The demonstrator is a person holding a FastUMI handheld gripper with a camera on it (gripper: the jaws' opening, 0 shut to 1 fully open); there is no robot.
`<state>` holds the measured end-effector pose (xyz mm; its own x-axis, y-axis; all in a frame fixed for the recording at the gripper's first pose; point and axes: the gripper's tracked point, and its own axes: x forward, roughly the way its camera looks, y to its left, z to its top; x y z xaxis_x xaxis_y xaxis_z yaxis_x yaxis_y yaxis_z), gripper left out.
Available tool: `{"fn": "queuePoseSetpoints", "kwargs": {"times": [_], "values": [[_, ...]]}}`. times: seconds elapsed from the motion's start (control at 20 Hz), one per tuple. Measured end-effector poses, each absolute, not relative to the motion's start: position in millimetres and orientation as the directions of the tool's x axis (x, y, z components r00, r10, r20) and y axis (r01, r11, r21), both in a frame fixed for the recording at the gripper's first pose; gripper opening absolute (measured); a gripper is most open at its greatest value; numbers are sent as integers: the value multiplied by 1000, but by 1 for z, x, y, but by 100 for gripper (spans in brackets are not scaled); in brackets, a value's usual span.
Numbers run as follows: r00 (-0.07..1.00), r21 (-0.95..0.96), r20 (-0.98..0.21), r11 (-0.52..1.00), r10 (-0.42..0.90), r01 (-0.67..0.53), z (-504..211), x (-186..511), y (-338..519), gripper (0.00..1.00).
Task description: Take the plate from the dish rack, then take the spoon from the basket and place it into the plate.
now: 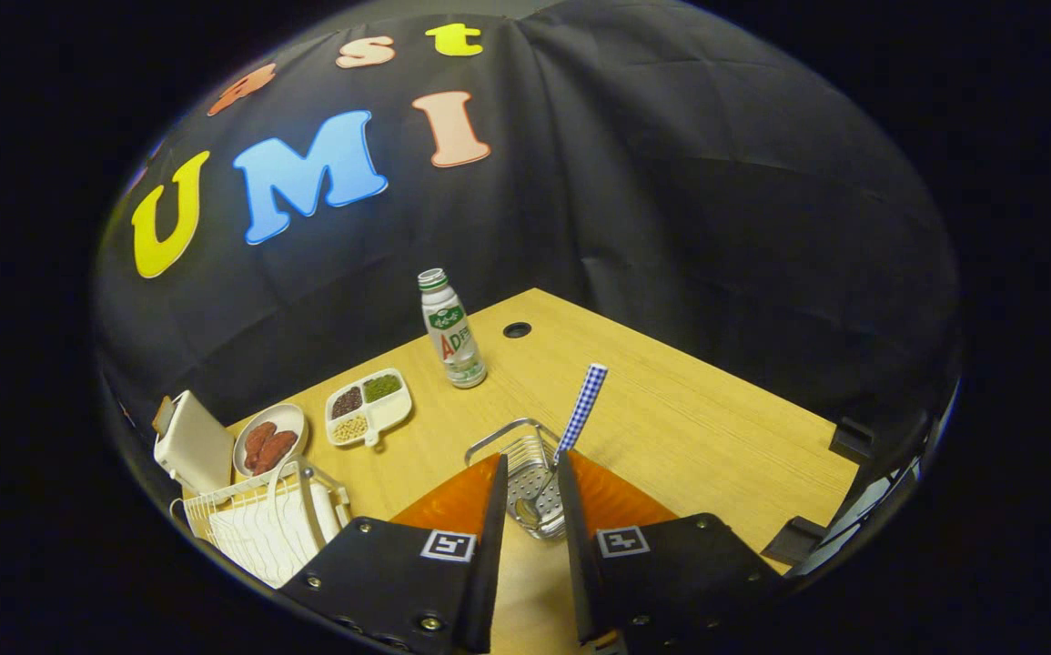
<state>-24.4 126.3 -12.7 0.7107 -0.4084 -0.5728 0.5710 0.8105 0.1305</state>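
I'm hovering my gripper [532,473] over the wire basket [525,473], low centre of the frame, w/ the fingers apart and nothing between the pads yet. The basket is sitting right in the gap between the fingertips, and the spoon [570,437] is standing in it: bowl down inside the mesh, checked handle sticking up and leaning toward upper right, just past the right finger.

The dish rack [261,523] is at lower left, beside my left finger. I'm seeing white wires and maybe something white inside it, but can't tell if a plate is in there. No bare plate is lying on the bench [671,409] where I can see; the round dish w/ reddish food [270,441] and the divided tray of beans [368,407] at mid left aren't it, I'd say.

So, judging from this: the plate step is unconfirmed, the spoon step is just starting. Spoon not gripped, not lifted, nothing placed. Left to do: close on the handle, lift out, carry to plate. A bottle [452,329] is standing behind, near the back corner.
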Motion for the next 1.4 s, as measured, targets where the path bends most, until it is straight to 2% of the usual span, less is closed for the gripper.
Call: {"fn": "queuePoseSetpoints", "kwargs": {"times": [0.4, 0.7, 0.8, 0.85, 0.9, 1.0, 1.1, 1.4], "values": [[644, 136, -620, 746, -449, 652, -39, 6, 88, 34], [617, 154, -661, 727, -428, 669, -65, 19, 81, 34], [623, 171, -662, 726, -417, 666, -59, 22, 83, 15], [635, 186, -658, 730, -405, 658, -58, 27, 83, 15], [626, 174, -662, 728, -412, 663, -60, 27, 86, 10], [633, 176, -662, 737, -402, 652, -59, 32, 91, 10], [623, 155, -667, 741, -409, 653, -58, 32, 91, 2], [656, 115, -616, 774, -436, 623, -25, 39, 97, 2]]}}
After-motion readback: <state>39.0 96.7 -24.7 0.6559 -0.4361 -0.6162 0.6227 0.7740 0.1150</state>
